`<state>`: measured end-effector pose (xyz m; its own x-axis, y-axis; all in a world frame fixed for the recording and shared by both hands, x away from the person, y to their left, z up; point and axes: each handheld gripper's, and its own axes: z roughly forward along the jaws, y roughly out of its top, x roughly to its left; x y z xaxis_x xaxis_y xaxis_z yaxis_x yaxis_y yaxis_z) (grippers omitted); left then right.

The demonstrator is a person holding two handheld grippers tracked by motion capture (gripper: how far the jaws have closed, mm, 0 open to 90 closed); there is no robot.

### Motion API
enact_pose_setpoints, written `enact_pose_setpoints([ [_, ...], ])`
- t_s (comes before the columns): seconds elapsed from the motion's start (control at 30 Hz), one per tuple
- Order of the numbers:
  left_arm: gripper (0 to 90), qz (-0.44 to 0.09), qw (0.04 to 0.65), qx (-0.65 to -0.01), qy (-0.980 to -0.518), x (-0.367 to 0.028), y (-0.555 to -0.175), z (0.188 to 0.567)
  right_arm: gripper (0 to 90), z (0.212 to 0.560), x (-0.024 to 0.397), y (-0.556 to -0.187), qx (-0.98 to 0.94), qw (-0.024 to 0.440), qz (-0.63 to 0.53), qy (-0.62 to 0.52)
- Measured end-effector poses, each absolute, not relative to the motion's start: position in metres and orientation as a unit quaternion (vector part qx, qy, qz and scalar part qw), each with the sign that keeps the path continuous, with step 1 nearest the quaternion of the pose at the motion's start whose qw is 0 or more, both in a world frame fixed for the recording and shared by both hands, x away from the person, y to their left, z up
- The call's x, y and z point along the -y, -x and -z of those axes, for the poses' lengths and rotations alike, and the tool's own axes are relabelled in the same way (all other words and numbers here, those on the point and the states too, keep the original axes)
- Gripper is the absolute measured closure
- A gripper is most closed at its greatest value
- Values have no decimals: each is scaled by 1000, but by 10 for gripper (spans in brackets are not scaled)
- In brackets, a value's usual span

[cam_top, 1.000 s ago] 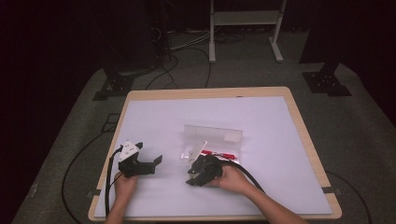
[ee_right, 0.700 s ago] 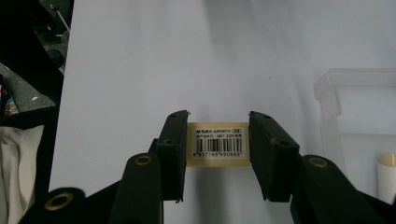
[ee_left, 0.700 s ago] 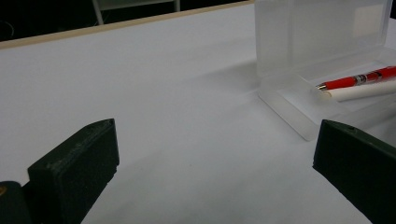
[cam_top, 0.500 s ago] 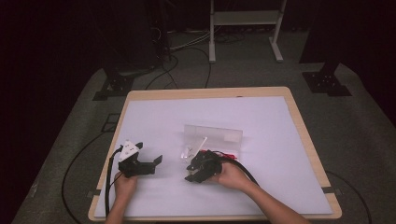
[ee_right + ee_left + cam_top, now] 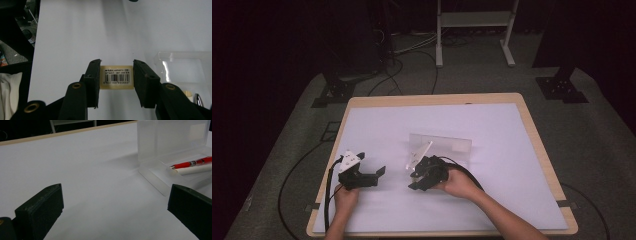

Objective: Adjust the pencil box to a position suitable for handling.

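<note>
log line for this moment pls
right gripper: shut on clear ruler | left gripper: open, idle | pencil case: open

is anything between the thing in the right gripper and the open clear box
Nothing visible. The right gripper holds a flat cream piece with a barcode label just beside the open clear plastic box, over bare white table.

red pen (image 5: 192,163) cut off at frame edge, barcoded item's (image 5: 116,77) ends hidden — gripper-covered

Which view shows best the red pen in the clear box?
The left gripper view: the red pen lies plainly in the open clear box, beside a white stick. The right gripper view catches perhaps a metal tip at its edge. In the high view I cannot make it out.
</note>
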<state>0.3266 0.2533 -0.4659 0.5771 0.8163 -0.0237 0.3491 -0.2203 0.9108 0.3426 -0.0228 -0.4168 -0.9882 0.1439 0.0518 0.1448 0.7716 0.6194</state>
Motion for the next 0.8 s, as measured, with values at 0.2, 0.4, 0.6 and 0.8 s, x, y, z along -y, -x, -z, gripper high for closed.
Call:
enact_pose_setpoints([
  [0.2,0,-242,485,-390,-744,-253,-326,466,582,413,22,-346,941,-2,329,80],
  [0.4,0,-242,486,-390,-744,-253,-326,466,582,408,23,-350,939,-7,332,85],
  [0.6,0,-244,484,-388,-745,-252,-326,466,582,405,25,-354,938,-10,334,89],
  [0.8,0,-243,486,-389,-743,-252,-326,466,582,400,24,-359,937,-14,338,93],
])
